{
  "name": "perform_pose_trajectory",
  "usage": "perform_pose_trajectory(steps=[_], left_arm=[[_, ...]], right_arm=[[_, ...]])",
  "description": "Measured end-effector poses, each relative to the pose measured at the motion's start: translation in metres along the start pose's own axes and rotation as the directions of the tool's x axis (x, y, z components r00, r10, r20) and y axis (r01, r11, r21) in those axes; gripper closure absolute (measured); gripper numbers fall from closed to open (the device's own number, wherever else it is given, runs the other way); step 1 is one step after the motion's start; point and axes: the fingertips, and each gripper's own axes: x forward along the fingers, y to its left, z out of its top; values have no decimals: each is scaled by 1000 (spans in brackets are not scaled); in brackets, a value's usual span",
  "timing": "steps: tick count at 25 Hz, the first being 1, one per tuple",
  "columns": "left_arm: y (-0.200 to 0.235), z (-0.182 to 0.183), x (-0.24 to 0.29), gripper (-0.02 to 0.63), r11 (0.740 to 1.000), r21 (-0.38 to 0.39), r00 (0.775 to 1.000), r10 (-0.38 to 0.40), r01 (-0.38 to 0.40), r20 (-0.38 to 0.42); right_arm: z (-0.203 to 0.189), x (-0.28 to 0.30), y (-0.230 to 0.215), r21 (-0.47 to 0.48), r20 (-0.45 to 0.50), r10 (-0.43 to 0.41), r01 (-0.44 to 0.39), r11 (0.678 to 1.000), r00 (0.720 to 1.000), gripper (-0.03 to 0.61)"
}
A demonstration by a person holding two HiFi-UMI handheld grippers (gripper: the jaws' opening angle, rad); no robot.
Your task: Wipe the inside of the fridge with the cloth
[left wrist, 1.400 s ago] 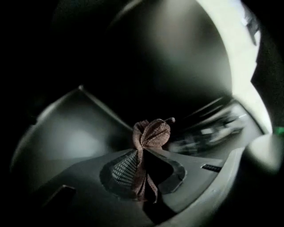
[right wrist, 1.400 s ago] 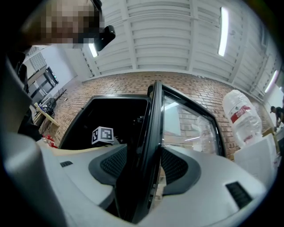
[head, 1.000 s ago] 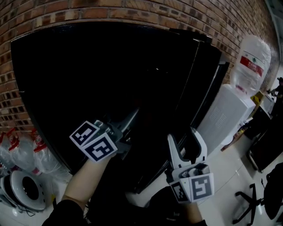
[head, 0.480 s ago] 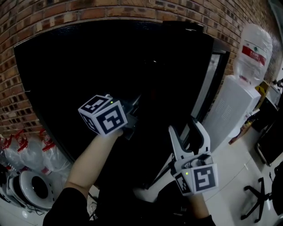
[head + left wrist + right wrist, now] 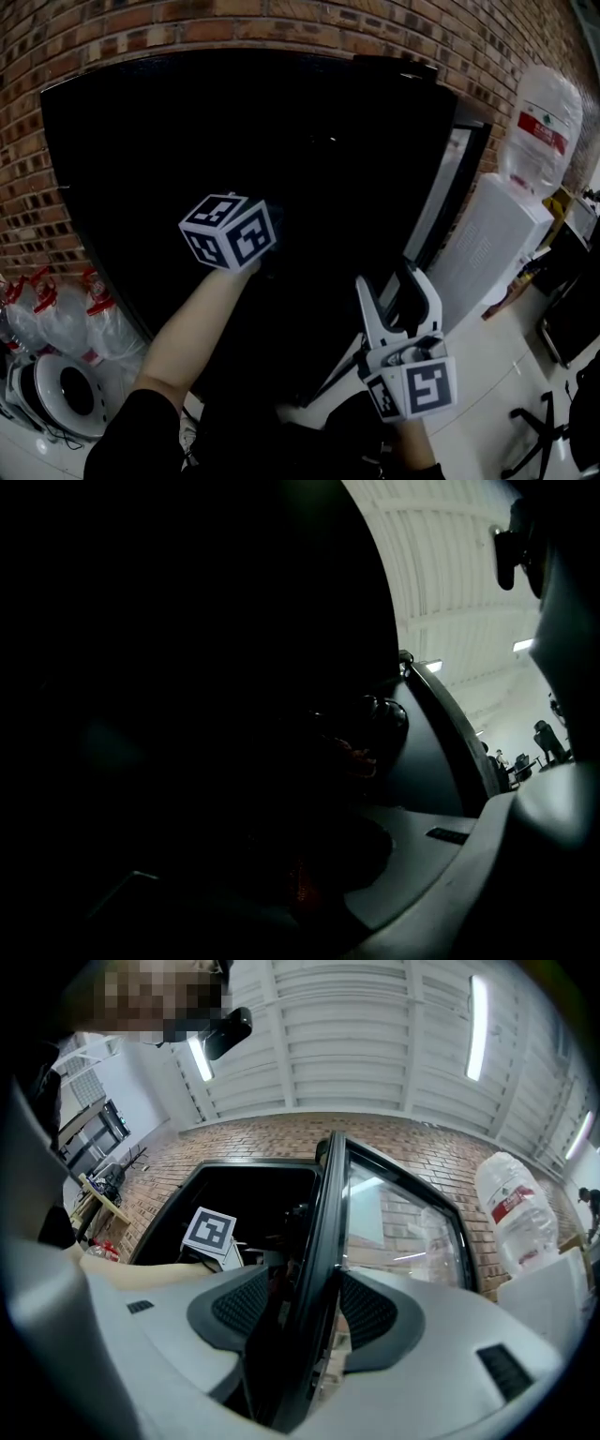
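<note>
Head view first: I see one black fridge point(image 5: 187, 141) against the brick wall point(image 5: 234, 19), its single door point(image 5: 448, 192) swung open on the right. My right tongs point(image 5: 398, 302) are clamped on the door's edge. Only the marker cube point(image 5: 228, 232) and my forearm point(image 5: 187, 328) show on the left, as the tips are lost in the dark interior. The right gripper view fills that in. The door point(image 5: 326, 1222) stands straight between the two ribbed pads point(image 5: 242, 1309), which are closed on it, with the left cube visible beyond, inside the cabinet. The left gripper view is almost black, but the left tongs point(image 5: 309, 855) are shut tight. A dark bunch with reddish flecks sits in the bite, and as far as I can tell it's the cloth point(image 5: 302, 885), held inside the fridge. Only this view shows it. Counting now: two tongs, one fridge, one door, one water dispenser point(image 5: 492, 244) carrying one bottle point(image 5: 548, 117), at least three red-capped bottles point(image 5: 37, 314) on the floor and one round white appliance point(image 5: 56, 403). Against a second ago, the left tongs have gone higher and deeper, so their closed tips no longer show, and the cube has rolled to new faces. The right tongs haven't budged.
</note>
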Motion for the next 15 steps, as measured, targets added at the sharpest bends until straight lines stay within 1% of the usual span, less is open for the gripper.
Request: perform_pose_trajectory(steps=[3, 9, 12, 15], left_arm=[[13, -2, 5, 569, 1000, 9, 1000, 21, -21, 6], [26, -4, 19, 571, 993, 113, 999, 38, -37, -1], [32, -4, 23, 571, 989, 142, 999, 41, -38, -12], [41, -7, 29, 571, 986, 154, 997, 71, -69, -11]], right_arm=[[-1, 0, 2, -9, -1, 10, -10, 1000, 1000, 350], [1, 2, -2, -16, 2, 11, -11, 1000, 1000, 368], [1, 3, -3, -38, -8, -2, 2, 999, 1000, 368], [-2, 4, -5, -34, -21, -1, 0, 999, 1000, 368]])
